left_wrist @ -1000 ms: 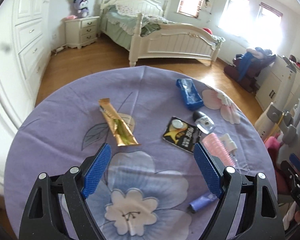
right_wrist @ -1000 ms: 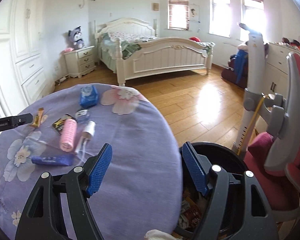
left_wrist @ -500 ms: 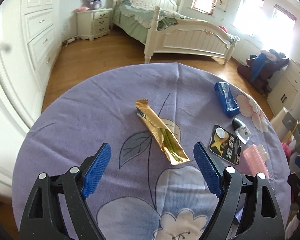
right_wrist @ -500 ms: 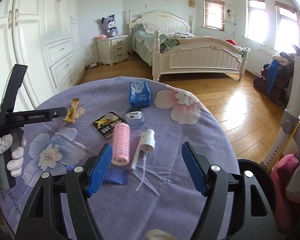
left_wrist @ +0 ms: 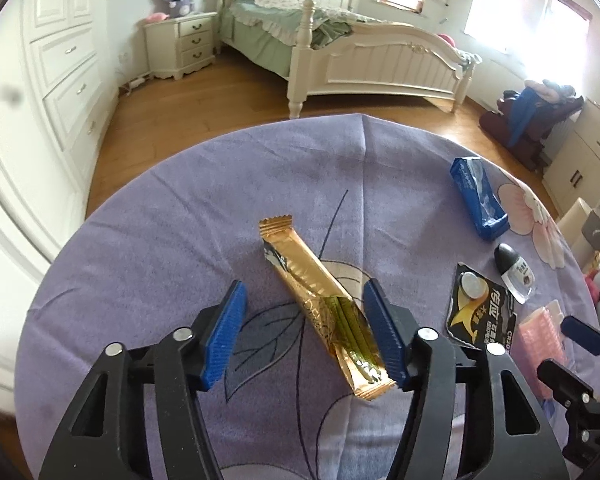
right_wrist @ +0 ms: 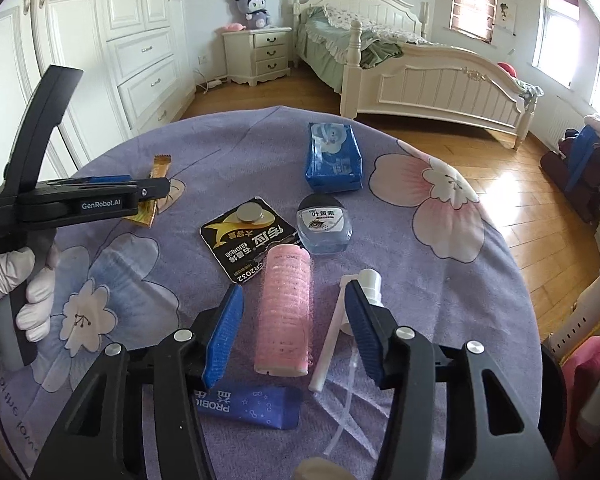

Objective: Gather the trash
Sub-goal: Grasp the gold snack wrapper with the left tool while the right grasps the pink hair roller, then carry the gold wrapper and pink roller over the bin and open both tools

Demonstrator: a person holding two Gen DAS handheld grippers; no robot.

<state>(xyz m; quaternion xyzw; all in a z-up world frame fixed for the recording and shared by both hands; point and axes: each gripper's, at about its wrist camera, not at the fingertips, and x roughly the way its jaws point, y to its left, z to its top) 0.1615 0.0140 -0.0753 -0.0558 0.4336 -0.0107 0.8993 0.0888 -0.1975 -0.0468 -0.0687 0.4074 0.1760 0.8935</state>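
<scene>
Our left gripper (left_wrist: pixel 304 332) stands wide open over the gold wrapper (left_wrist: pixel 324 304), holding nothing; its right pad touches the wrapper, so closing may skid it askew. Our right gripper (right_wrist: pixel 292 328), also open and empty, straddles the pink roller (right_wrist: pixel 286 312)

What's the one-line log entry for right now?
left tool: open, straddling gold wrapper | right tool: open, over pink roller | nothing held | tablecloth

both wrist views look down close over the same table (left_wrist: pixel 148 216), facing the bed (right_wrist: pixel 440 76).
</scene>
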